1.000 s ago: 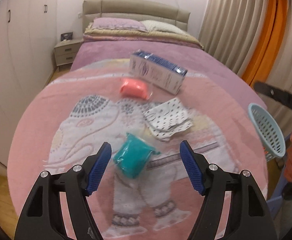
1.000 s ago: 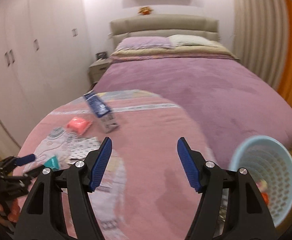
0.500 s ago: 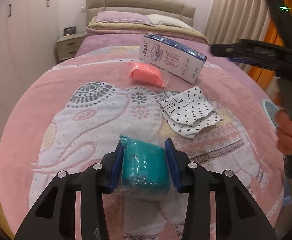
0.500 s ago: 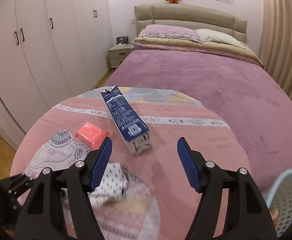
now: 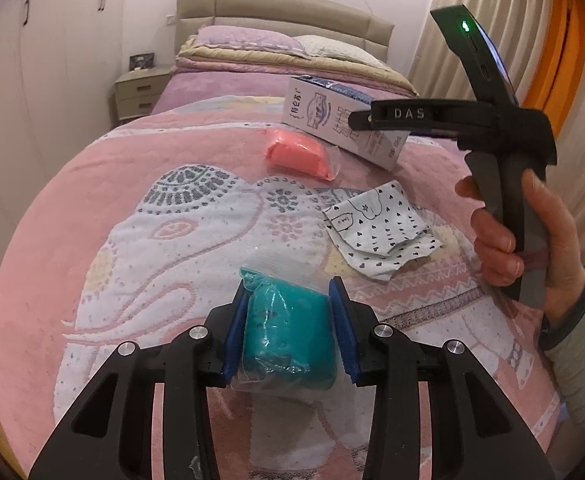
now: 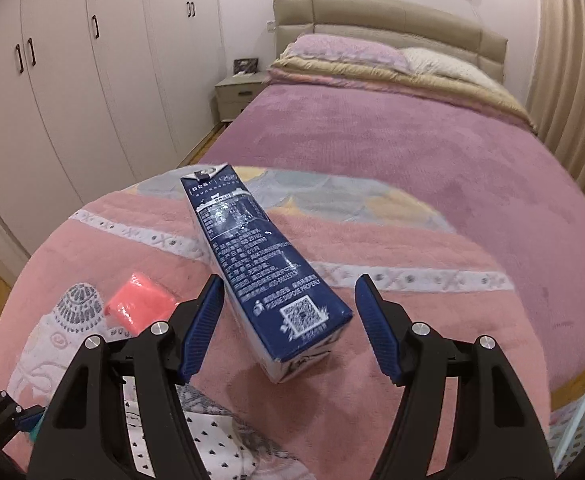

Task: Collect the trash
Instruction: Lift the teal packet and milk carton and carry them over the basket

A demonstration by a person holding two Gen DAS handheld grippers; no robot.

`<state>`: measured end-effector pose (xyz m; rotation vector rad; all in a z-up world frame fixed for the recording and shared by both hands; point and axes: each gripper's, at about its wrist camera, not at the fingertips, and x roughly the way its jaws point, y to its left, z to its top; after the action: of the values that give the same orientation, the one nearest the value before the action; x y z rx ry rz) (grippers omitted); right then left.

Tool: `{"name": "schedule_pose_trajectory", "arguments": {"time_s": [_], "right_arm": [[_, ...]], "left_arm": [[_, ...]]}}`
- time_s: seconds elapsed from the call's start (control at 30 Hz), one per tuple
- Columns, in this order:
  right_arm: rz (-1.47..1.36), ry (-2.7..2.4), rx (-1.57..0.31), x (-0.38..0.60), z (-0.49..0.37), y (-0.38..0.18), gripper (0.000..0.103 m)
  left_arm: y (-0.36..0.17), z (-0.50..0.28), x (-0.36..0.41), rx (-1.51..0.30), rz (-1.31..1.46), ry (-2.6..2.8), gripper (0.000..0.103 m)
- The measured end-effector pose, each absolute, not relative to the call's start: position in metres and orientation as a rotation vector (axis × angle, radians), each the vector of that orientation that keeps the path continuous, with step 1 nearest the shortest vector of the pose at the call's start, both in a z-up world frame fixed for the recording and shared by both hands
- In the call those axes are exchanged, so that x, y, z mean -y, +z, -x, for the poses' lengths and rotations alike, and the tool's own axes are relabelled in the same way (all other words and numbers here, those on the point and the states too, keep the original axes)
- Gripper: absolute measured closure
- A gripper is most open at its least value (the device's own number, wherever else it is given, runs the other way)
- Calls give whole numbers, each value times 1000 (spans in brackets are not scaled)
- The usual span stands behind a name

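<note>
My left gripper (image 5: pixel 290 330) is shut on a teal packet in clear plastic (image 5: pixel 288 336), just over the pink elephant blanket (image 5: pixel 132 248). A pink packet (image 5: pixel 298 153), a blue and white carton (image 5: pixel 332 120) and a crumpled dotted paper (image 5: pixel 380 236) lie farther on. My right gripper (image 6: pixel 288 324) is open, its jaws on either side of the near end of the carton (image 6: pixel 260 264), apart from it. The pink packet (image 6: pixel 140 306) lies to its left and the dotted paper (image 6: pixel 212 440) below it.
A light blue mesh basket (image 6: pixel 584 428) stands off the bed's right side. The purple bed cover (image 6: pixel 412 152) runs back to pillows and headboard. A nightstand (image 5: pixel 140 92) and white wardrobes (image 6: pixel 72 80) are at the left, curtains (image 5: pixel 540 40) at the right.
My left gripper closed on the teal packet and now holds it. My right gripper swung from the basket side over the bed and came up to the carton.
</note>
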<state>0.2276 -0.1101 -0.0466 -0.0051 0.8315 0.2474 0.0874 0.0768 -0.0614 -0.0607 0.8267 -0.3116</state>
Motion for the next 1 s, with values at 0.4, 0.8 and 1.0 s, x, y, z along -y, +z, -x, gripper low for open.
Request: {"name": "schedule_pose_trajectory", "arguments": {"time_s": [0.4,0.8,1.0], "right_arm": [[49,159,-767,133,-149,-23,67],[-11,113,-777,173,-11,-23,67],[-35,128,-882,181,15,-45,66]], "left_arm": [[-59,-83,-73,-814,46,-284,66],[-55,-78,-67,-802,27,-265,66],[-50,-71,-65,-798,29,-264,66]]}}
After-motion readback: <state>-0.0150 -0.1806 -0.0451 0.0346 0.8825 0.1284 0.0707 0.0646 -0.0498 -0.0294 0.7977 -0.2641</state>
